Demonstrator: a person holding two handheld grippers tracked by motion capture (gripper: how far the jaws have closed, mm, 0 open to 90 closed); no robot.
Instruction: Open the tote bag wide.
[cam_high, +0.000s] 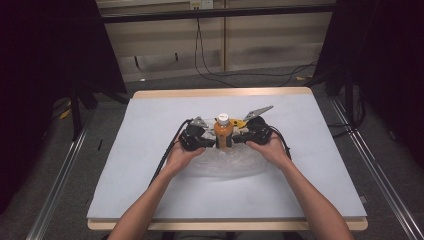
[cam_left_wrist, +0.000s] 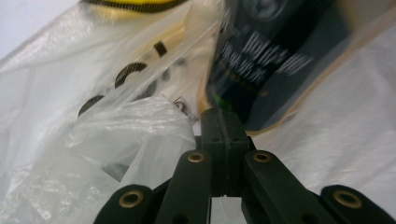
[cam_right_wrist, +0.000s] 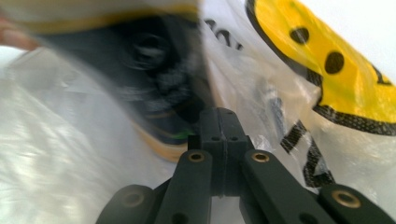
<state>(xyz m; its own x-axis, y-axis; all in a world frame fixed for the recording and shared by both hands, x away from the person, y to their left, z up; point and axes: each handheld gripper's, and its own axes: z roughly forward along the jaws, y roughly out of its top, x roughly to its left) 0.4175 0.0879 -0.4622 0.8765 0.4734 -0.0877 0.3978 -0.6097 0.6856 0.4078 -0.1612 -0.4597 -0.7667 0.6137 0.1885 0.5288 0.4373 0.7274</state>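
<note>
At the middle of the grey-topped table (cam_high: 150, 190), a clear plastic bag (cam_high: 227, 162) lies spread between the person's two hands, with an orange bottle (cam_high: 223, 134) standing upright in it, its white cap (cam_high: 223, 118) on top.

On the left, the left gripper (cam_high: 212, 141) reaches in against the bottle's side. In the left gripper view its jaws are pressed fully together, and thin bag film lies at their tips; whether they pinch it I cannot tell. Black letters printed on the bag curve past, unreadable, and the bottle's dark label (cam_left_wrist: 275, 56) carries pale writing too blurred to read.

On the right, the right gripper (cam_high: 239, 139) meets the bottle from the other side. Its jaws are likewise closed tight, bag film crowding around them. Beside them the bag shows a yellow, black-outlined smiley print (cam_right_wrist: 336, 70) with two black dots.
</note>
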